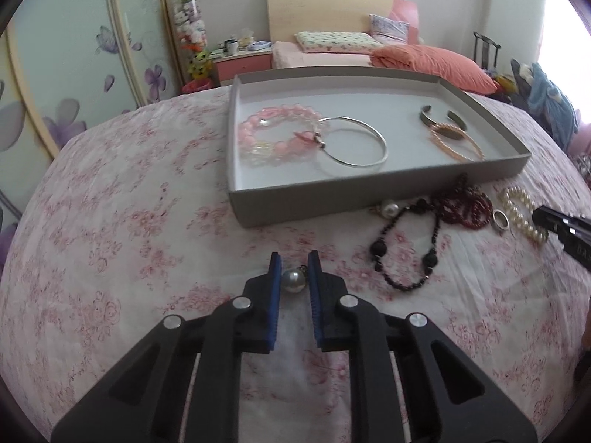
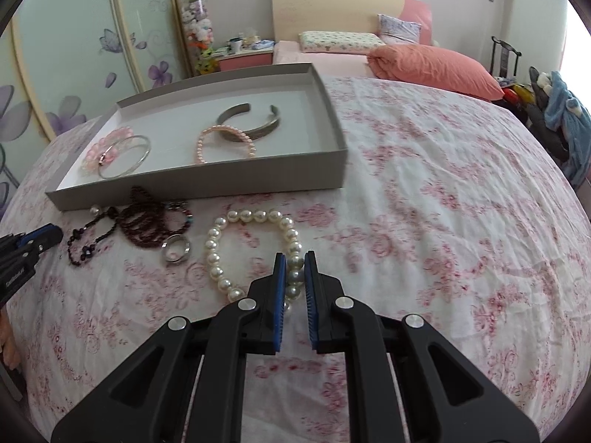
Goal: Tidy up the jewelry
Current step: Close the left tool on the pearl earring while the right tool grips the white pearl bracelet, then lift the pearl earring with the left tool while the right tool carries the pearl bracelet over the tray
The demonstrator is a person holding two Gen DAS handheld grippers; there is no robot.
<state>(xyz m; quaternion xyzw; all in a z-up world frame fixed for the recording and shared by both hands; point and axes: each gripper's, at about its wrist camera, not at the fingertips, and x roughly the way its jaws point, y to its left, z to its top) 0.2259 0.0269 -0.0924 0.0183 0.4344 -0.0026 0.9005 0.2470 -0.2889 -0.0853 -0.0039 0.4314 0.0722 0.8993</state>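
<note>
My left gripper (image 1: 294,273) is shut on a single pearl earring (image 1: 293,281) just above the floral bedspread. The right gripper (image 2: 294,271) is shut on one side of the white pearl bracelet (image 2: 221,251), which lies on the bedspread. In front of both sits the grey tray (image 1: 369,195), holding a pink bead bracelet (image 1: 273,136), a silver bangle (image 1: 354,140), a metal cuff (image 1: 443,118) and a pink pearl bracelet (image 1: 458,144). Loose before the tray lie a black bead necklace (image 1: 402,251), a dark red bead strand (image 1: 465,206), a silver ring (image 2: 176,251) and another pearl earring (image 1: 389,207).
The bedspread (image 2: 443,203) stretches bare to the right of the tray. Behind it stand a bed with an orange pillow (image 2: 436,62), a pink nightstand (image 1: 243,64) and wardrobe doors with flower prints (image 1: 74,74). Clothes hang on a chair at the far right (image 2: 561,110).
</note>
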